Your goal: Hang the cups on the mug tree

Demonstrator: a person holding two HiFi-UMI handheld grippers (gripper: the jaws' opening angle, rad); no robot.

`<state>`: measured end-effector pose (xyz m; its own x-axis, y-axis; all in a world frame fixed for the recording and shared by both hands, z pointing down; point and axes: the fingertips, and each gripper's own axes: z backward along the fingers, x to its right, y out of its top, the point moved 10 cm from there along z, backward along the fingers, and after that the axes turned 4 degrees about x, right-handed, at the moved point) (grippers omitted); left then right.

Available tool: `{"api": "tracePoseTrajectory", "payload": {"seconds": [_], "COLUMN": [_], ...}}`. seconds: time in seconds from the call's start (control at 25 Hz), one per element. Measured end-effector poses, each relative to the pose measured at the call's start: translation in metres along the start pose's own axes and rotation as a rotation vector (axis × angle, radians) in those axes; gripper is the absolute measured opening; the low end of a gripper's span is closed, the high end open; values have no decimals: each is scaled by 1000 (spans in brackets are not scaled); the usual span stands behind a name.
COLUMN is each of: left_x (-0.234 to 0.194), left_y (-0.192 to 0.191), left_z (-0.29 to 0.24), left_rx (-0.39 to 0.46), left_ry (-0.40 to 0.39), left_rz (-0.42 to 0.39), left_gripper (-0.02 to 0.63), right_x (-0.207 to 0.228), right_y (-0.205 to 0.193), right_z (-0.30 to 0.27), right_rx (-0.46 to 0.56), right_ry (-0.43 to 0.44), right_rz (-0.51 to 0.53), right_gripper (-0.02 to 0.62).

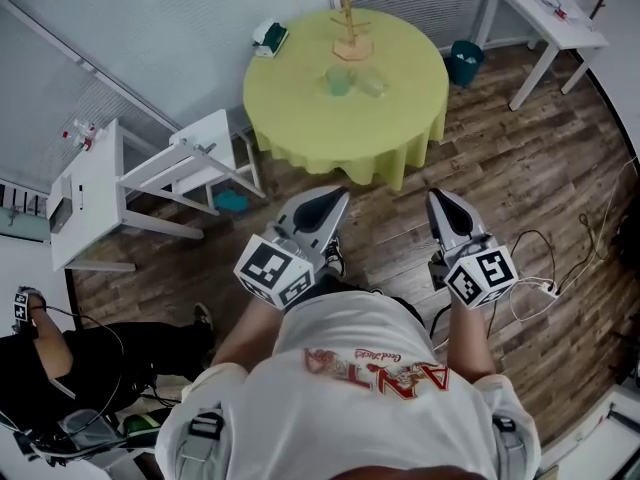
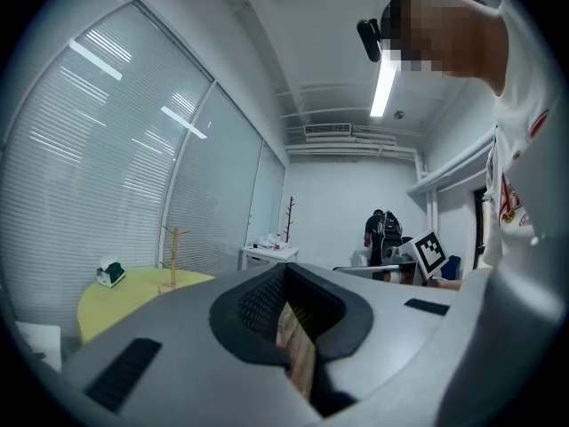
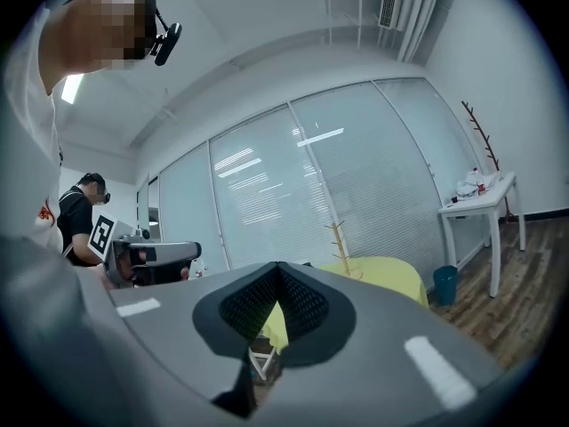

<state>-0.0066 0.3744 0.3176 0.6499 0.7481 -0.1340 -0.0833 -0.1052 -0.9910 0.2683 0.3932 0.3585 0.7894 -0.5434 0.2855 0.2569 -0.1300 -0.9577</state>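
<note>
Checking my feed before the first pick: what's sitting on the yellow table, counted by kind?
Cups: 2 (greenish cup, clear cup)
Mug tree: 1
Small green-and-white item at the edge: 1
Total: 4

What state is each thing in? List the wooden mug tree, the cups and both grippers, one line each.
Wooden mug tree: upright on round yellow-clothed table, pegs bare.
Two translucent cups: on the table near the tree, not hung.
Left gripper: shut, empty.
Right gripper: shut, empty.
</note>
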Motion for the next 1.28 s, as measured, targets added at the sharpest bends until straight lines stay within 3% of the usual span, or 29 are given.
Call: {"api": "tracePoseTrajectory", "payload": {"seconds": [0.36,0.92,1.28], "left_x": [-68,-238,-301], "left_y": [2,16,16], "left_z": [-47,-59,-68], "left_rx": [26,14,51], "left_ry": [-23,17,-20], "left_rz": [39,117,144], "left_gripper": [9,9,9], "right_x": [37,45,47], "right_y": [15,19,28], "right_z": [-62,-239,-281], "right_rx": [-40,-132,-186], "right_ry": [-44,-49,-128], "right_rz": [40,73,171], "right_gripper": [2,2,2]}}
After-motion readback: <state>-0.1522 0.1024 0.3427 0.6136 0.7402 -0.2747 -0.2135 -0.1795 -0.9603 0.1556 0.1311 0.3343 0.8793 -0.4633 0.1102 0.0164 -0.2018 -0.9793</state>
